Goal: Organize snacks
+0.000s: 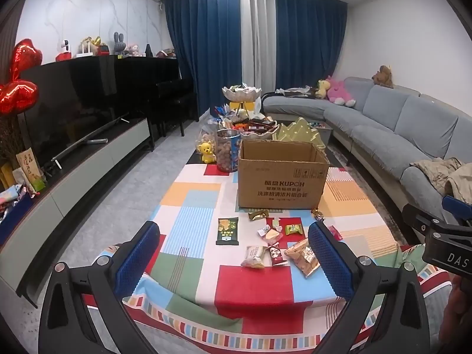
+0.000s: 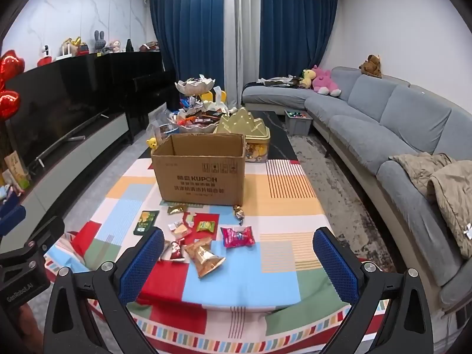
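Observation:
Several small snack packets lie loose on the patchwork tablecloth (image 1: 250,283) in front of an open cardboard box (image 1: 282,174) (image 2: 200,171). Among them are a dark green packet (image 1: 227,231) (image 2: 145,221), a tan packet (image 1: 303,256) (image 2: 205,258), a light green one (image 1: 293,229) (image 2: 206,225) and a pink one (image 2: 237,236). My left gripper (image 1: 236,230) is open above the table's near edge, short of the snacks, with nothing between its fingers. Open as well, my right gripper (image 2: 239,236) hangs over the near edge, and its blue pads hold nothing.
Behind the box stand a clear jar of nuts (image 1: 227,153), a tiered dish of sweets (image 1: 242,94), a gold tin (image 2: 244,129) and a yellow bear toy (image 1: 206,152). A grey sofa (image 2: 398,124) runs along the right, a television cabinet (image 1: 88,171) along the left.

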